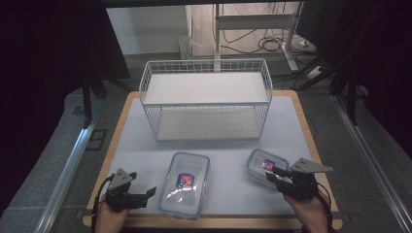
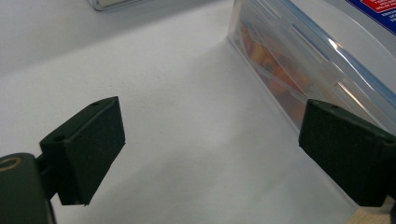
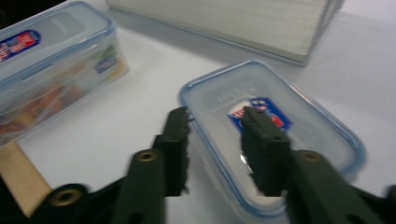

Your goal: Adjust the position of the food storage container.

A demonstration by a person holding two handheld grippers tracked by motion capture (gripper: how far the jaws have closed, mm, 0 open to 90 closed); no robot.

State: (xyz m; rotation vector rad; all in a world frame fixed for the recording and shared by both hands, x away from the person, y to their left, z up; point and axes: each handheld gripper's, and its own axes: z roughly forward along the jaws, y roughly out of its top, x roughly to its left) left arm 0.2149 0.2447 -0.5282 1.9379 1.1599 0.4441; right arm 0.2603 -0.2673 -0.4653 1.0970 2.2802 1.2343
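Observation:
Two clear food boxes with blue-rimmed lids lie on the white tabletop. The large box (image 1: 184,184) (image 2: 327,60) (image 3: 51,70) holds something orange and lies just right of my left gripper (image 1: 148,192) (image 2: 210,135), which rests low on the table, open, with nothing between its pads. The small box (image 1: 260,162) (image 3: 303,126) lies at the front right. My right gripper (image 1: 273,174) (image 3: 215,116) hovers over its near corner with the jaws narrowed. One pad sits outside the rim and the other above the lid, and I see no contact.
A white wire basket (image 1: 206,61) (image 3: 224,23) with two pale shelves stands at the back middle of the table. The table's wooden front edge (image 1: 218,222) runs just below both hands. Bare white surface (image 1: 223,148) lies between the boxes and the basket.

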